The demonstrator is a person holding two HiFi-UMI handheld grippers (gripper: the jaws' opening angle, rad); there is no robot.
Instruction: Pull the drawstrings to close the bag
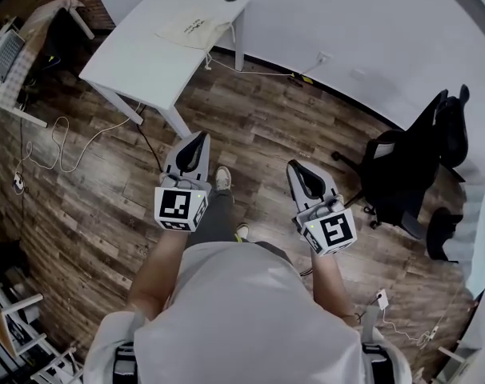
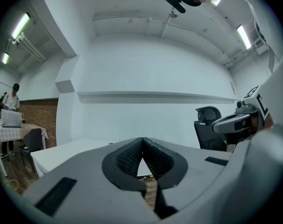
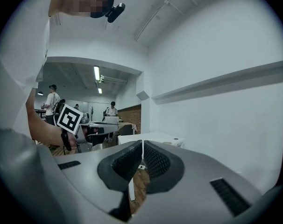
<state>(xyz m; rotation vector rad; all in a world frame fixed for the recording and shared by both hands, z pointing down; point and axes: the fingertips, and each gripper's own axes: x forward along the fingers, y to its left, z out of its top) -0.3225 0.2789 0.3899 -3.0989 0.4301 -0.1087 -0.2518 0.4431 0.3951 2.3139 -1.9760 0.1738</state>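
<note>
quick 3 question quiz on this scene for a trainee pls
1. True or false: the bag lies on the table, with neither gripper touching it.
2. Pick one: the left hand-held gripper and the right hand-held gripper are A) both open, B) both shut and empty, C) both shut on drawstrings.
3. Fill in: a black ___ stands to the person's right.

Key: 1 true; 2 B; 3 chair.
</note>
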